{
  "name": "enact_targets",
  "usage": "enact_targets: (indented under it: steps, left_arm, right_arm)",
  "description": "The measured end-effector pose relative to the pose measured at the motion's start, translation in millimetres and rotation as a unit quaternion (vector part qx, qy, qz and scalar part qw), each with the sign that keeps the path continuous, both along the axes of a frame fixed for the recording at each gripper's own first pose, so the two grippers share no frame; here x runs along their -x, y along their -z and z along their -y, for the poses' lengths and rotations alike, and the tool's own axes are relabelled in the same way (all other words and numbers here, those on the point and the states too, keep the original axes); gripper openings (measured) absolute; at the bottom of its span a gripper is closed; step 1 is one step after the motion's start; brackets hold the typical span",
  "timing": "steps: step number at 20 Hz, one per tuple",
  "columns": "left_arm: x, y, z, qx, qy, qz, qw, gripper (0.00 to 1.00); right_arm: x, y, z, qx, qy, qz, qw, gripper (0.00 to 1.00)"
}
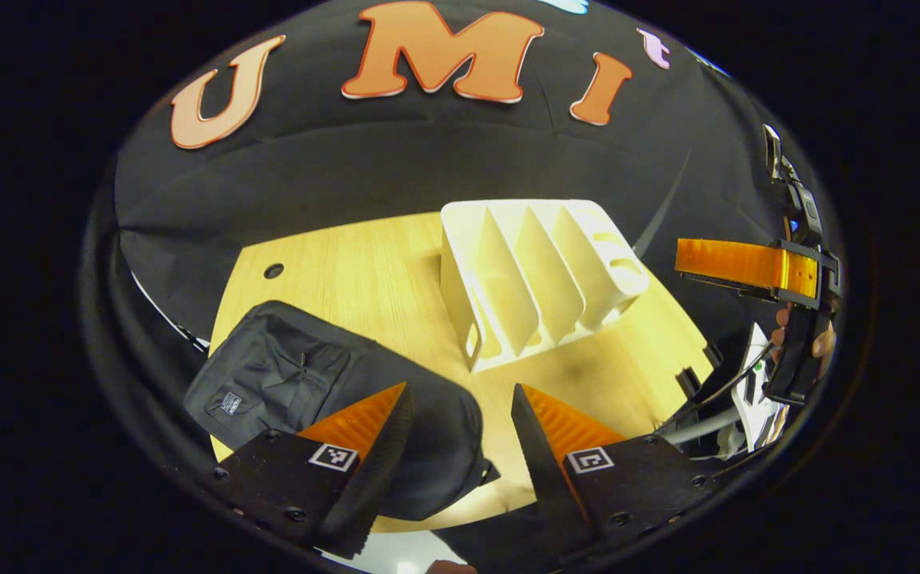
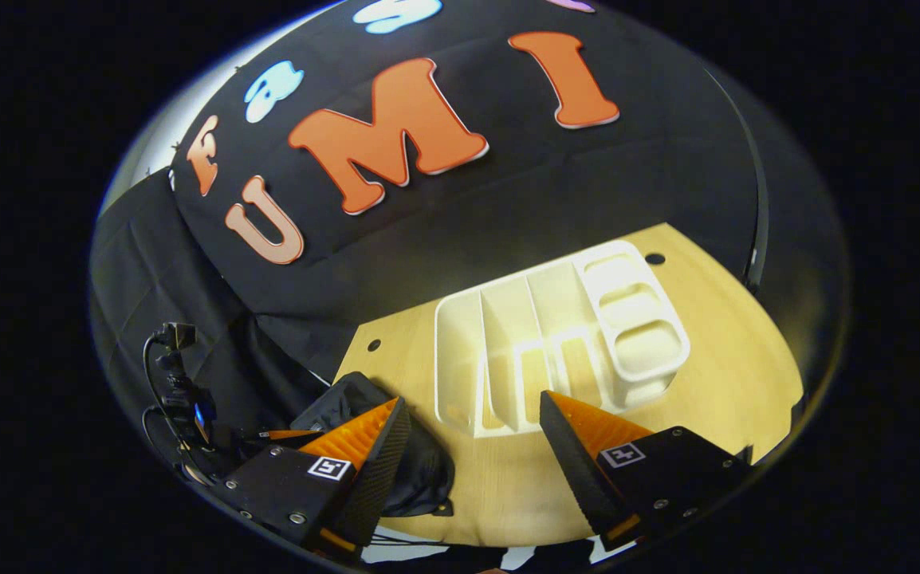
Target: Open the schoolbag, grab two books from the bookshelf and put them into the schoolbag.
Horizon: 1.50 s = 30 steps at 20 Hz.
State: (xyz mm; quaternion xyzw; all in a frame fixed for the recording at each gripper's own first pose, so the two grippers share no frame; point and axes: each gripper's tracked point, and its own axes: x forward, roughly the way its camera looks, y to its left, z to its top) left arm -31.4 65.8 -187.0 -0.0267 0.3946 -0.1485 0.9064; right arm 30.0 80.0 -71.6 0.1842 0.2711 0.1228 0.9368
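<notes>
A black schoolbag (image 1: 292, 383) lies flat on the wooden table (image 1: 364, 271), front pocket up, at the lower left of the left gripper view. My left gripper (image 1: 460, 418) hovers open above the bag's near end, nothing between its fingers. A white slotted bookshelf (image 1: 540, 279) stands mid-table, and the slots I can see look empty. My right gripper (image 1: 691, 267) hangs to the right of the shelf, held by a hand (image 1: 819, 343). In the right gripper view my right gripper (image 2: 472, 434) is open before the bookshelf (image 2: 556, 343), with the schoolbag (image 2: 420, 470) partly hidden behind its left finger.
The table (image 2: 707, 375) has small round holes (image 1: 273, 271) near its far edge. Black cloth walls close in behind and at both sides. Cables and a white device (image 1: 755, 399) sit off the table's right edge. A cabled black unit (image 2: 181, 383) shows at the far left.
</notes>
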Motion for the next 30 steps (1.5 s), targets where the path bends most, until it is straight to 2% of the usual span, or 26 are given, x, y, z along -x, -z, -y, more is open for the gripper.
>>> enact_targets:
  steps: [3,6,7,8,10,12,14,15,17,19,20,21,22,23,24,25,26,30]
  left_arm:
    - [-25,-42,8,-0.014,-0.046,0.112,0.993,0.84]
    - [-35,-93,16,-0.022,-0.082,0.194,0.977,0.85]
    - [-39,-104,13,-0.022,-0.094,0.218,0.971,0.85]
    - [-45,-122,10,-0.026,-0.107,0.249,0.962,0.85]
    - [-49,-157,1,-0.043,-0.123,0.312,0.941,0.85]
    - [-51,-179,4,-0.057,-0.129,0.361,0.922,0.98]
    - [-48,-207,4,-0.050,-0.135,0.405,0.903,1.00]
    - [-46,-212,4,-0.046,-0.137,0.416,0.898,1.00]
    - [-45,-221,6,-0.036,-0.139,0.427,0.893,0.98]
    - [-43,-225,12,-0.028,-0.139,0.429,0.892,0.96]
    - [-43,-226,14,-0.027,-0.137,0.429,0.892,1.00]
    - [-44,-223,14,-0.027,-0.135,0.430,0.892,1.00]
    - [-43,-220,17,-0.025,-0.132,0.428,0.894,1.00]
    - [-45,-217,18,-0.019,-0.129,0.424,0.896,0.96]
    - [-45,-216,21,-0.013,-0.127,0.422,0.897,1.00]
    - [-51,-215,26,-0.006,-0.122,0.421,0.899,1.00]
    - [-53,-212,25,-0.010,-0.124,0.416,0.901,1.00]
    - [-62,-202,20,-0.008,-0.125,0.400,0.908,1.00]
  right_arm:
    - [-2,-30,11,0.014,-0.006,0.061,0.998,0.97]
    - [-10,-57,26,0.045,0.004,0.116,0.992,0.97]
    - [-11,-67,28,0.057,0.007,0.138,0.989,1.00]
    - [-13,-77,31,0.073,0.010,0.159,0.985,0.97]
    - [-12,-93,35,0.100,0.013,0.194,0.976,0.97]
    - [-13,-99,32,0.113,0.012,0.207,0.972,0.96]
    - [-19,-106,23,0.115,0.013,0.217,0.969,1.00]
    - [-22,-110,21,0.117,0.015,0.222,0.968,0.97]
    - [-25,-112,16,0.122,0.016,0.224,0.967,0.97]
    - [-27,-113,15,0.136,0.020,0.229,0.964,0.97]
    - [-28,-116,15,0.144,0.024,0.236,0.961,1.00]
    - [-30,-119,15,0.152,0.029,0.244,0.957,0.97]
    - [-32,-122,14,0.159,0.035,0.254,0.953,0.96]
    - [-32,-121,11,0.166,0.034,0.256,0.952,1.00]
    - [-32,-119,9,0.173,0.034,0.257,0.950,0.97]
    - [-32,-118,8,0.178,0.033,0.258,0.949,1.00]
    - [-33,-117,7,0.182,0.033,0.259,0.948,0.97]
    - [-36,-114,5,0.177,0.034,0.257,0.949,0.97]
